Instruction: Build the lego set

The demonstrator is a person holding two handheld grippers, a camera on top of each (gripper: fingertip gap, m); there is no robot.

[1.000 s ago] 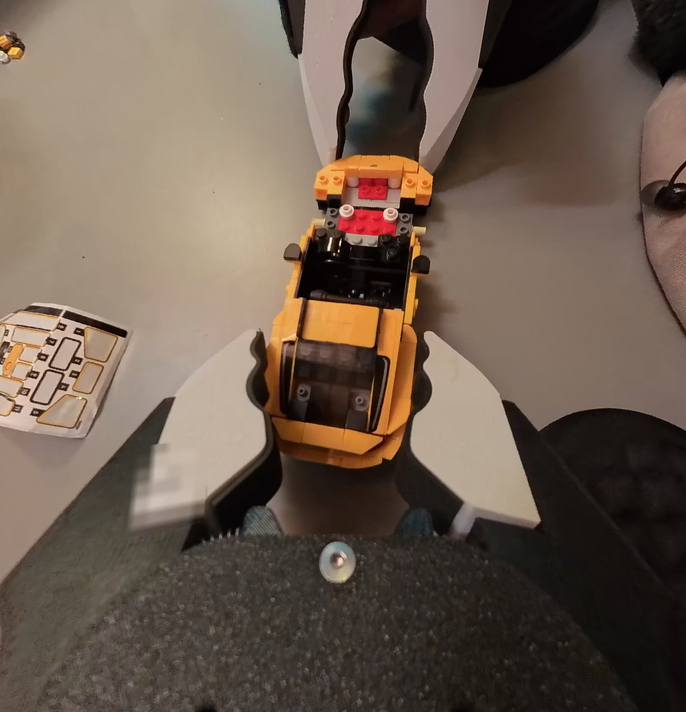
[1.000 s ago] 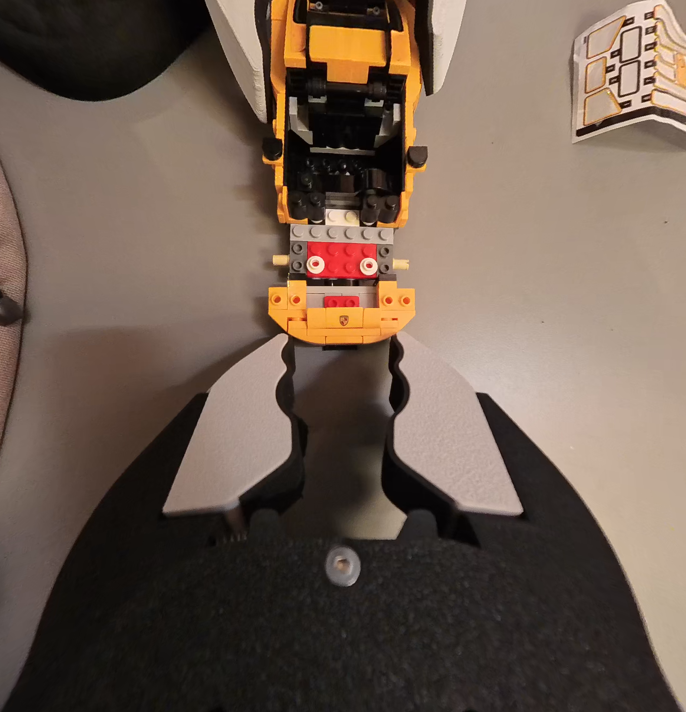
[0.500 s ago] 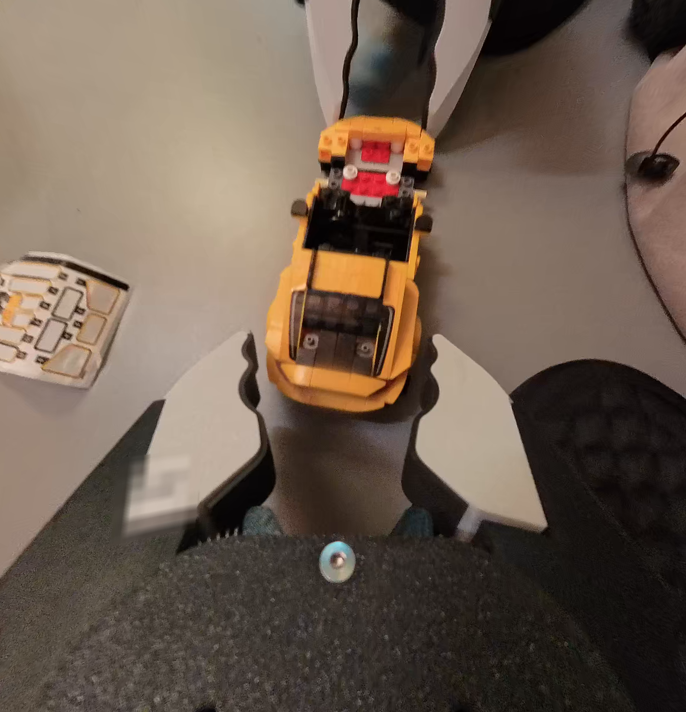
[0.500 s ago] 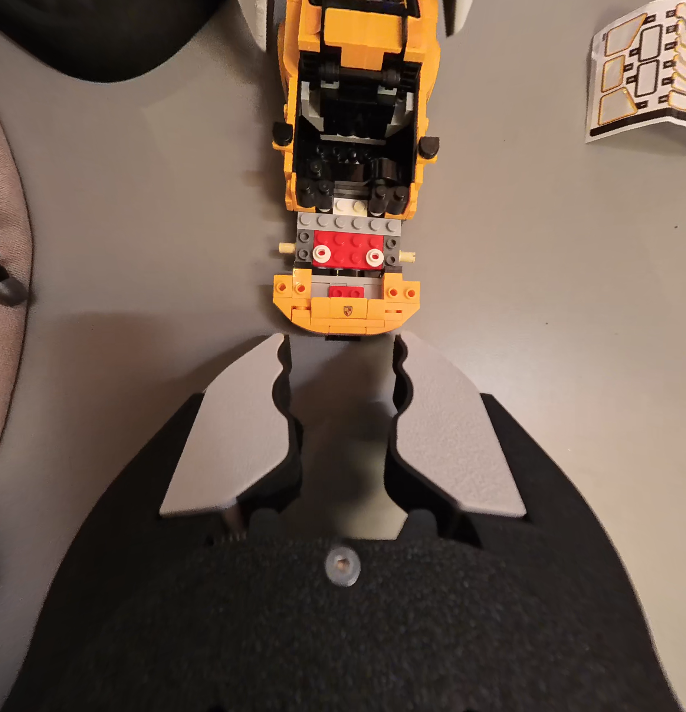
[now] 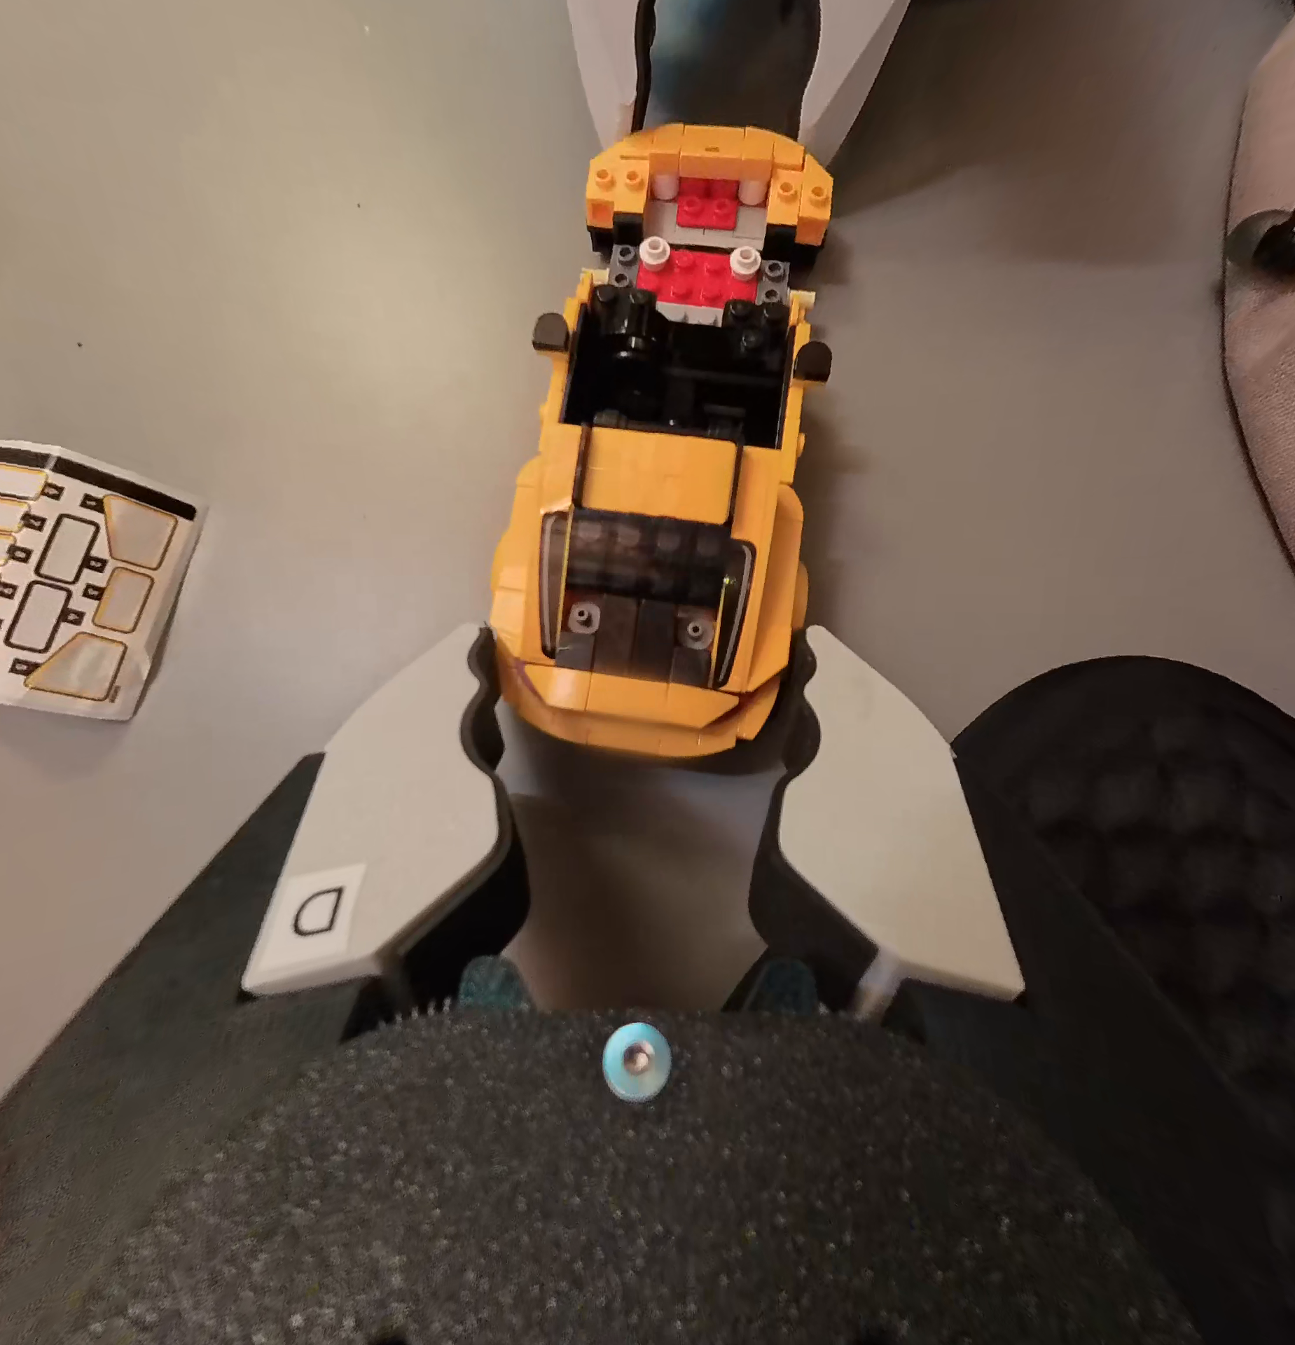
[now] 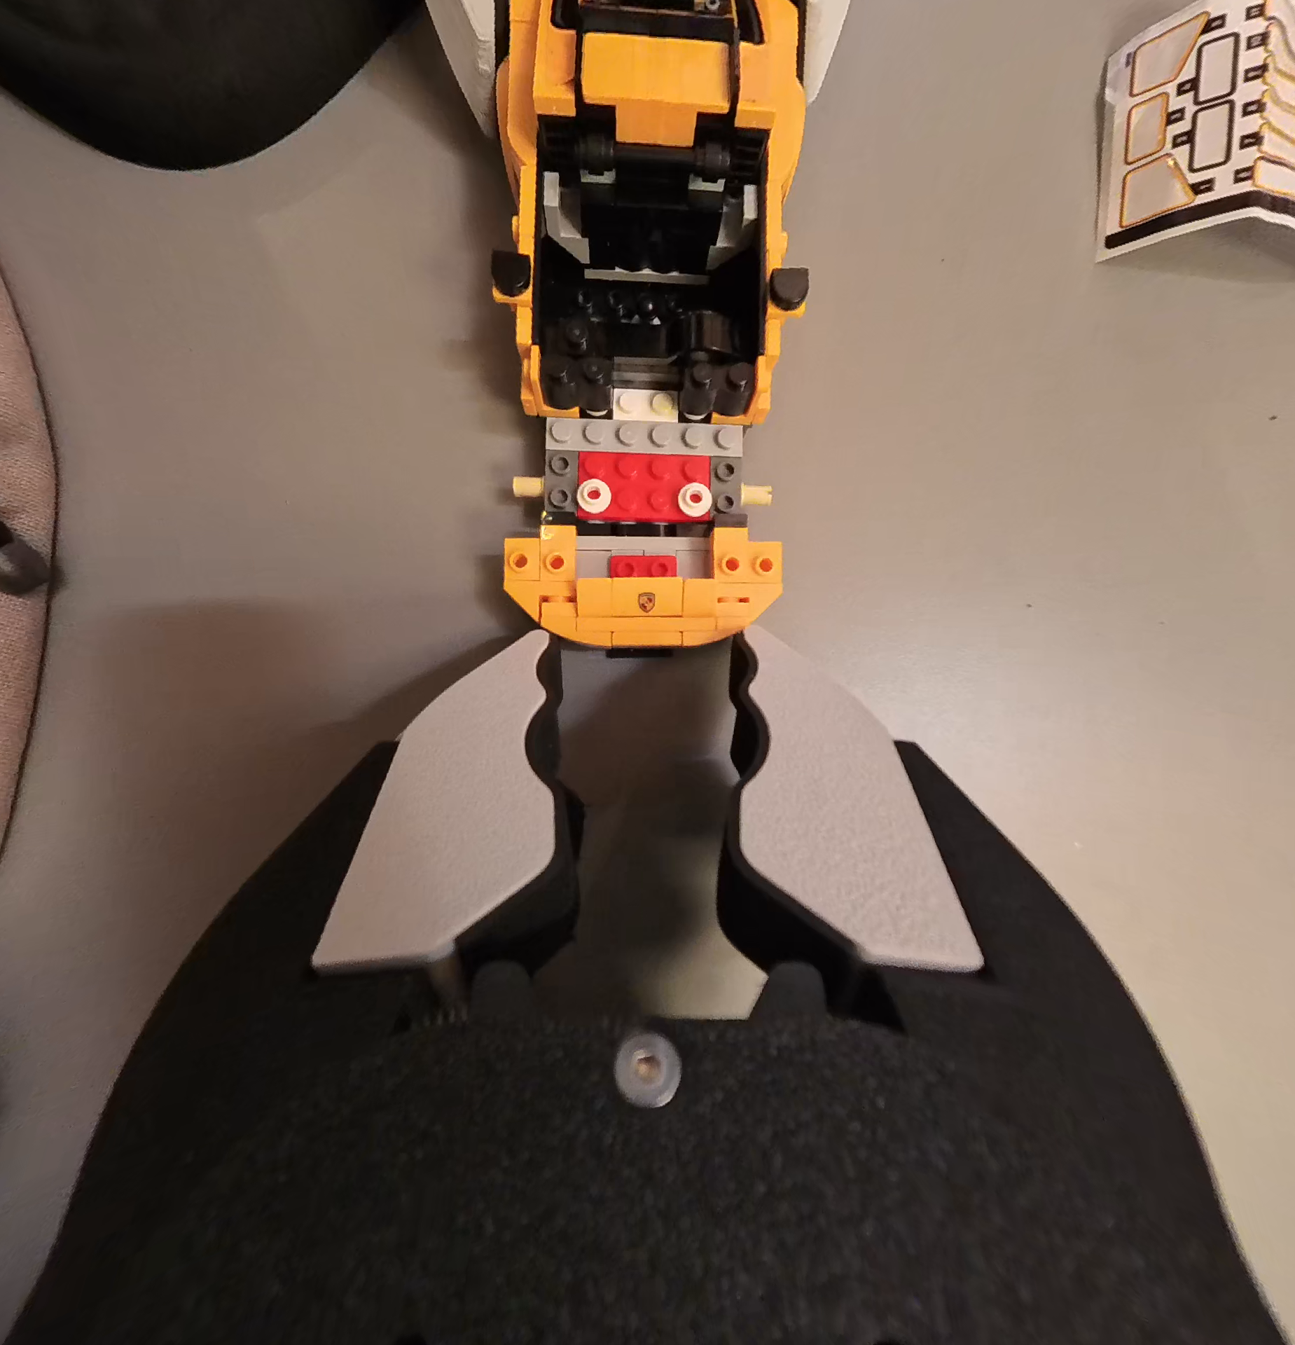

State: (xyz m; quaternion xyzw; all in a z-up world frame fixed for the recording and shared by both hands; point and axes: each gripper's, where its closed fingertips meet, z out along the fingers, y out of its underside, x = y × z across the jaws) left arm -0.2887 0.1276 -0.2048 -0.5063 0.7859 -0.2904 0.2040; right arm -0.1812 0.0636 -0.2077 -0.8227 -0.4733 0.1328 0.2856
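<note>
The left gripper (image 5: 648,659) is spread wide, its fingertips flanking the tail of the orange lego car (image 5: 673,466) at frame centre, contact unclear. The right gripper (image 6: 640,644) is parted too, its tips just short of the car's nose. A sticker sheet (image 5: 69,582) lies at the left edge on the grey table (image 5: 302,255).

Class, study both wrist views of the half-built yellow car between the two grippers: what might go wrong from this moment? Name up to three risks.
1. The left gripper is open, straddling the car's rear without clamping; a push may slide it across the table.
2. The right gripper touches the front bumper section; pressure might pop it off.
3. The thin axle pins stick out and could snag.
</note>
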